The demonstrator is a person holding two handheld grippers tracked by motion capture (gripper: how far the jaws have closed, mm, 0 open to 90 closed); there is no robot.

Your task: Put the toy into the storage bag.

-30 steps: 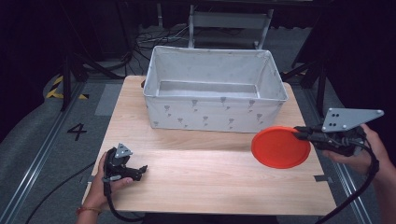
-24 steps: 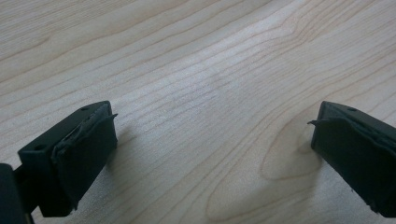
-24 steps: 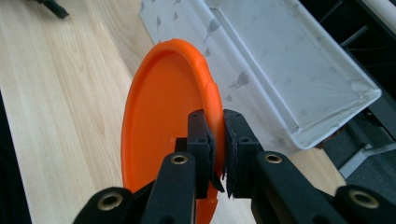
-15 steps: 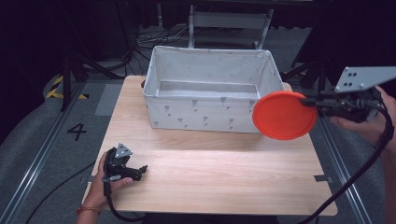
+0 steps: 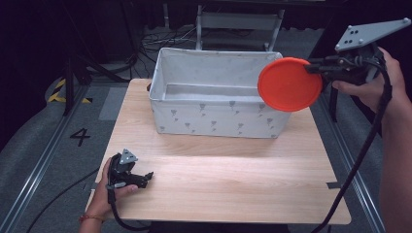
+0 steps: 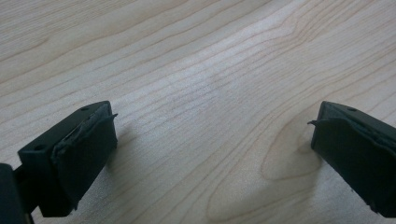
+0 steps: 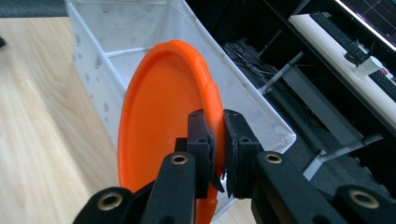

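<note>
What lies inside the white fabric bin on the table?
The white fabric bin shows bare pale floor and walls. Its right corner is hidden behind the orange plate held by the right gripper.

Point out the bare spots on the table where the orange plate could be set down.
Bare wood runs from the white bin to the near table edge, right of the left gripper. The bin crowds the far half.
</note>
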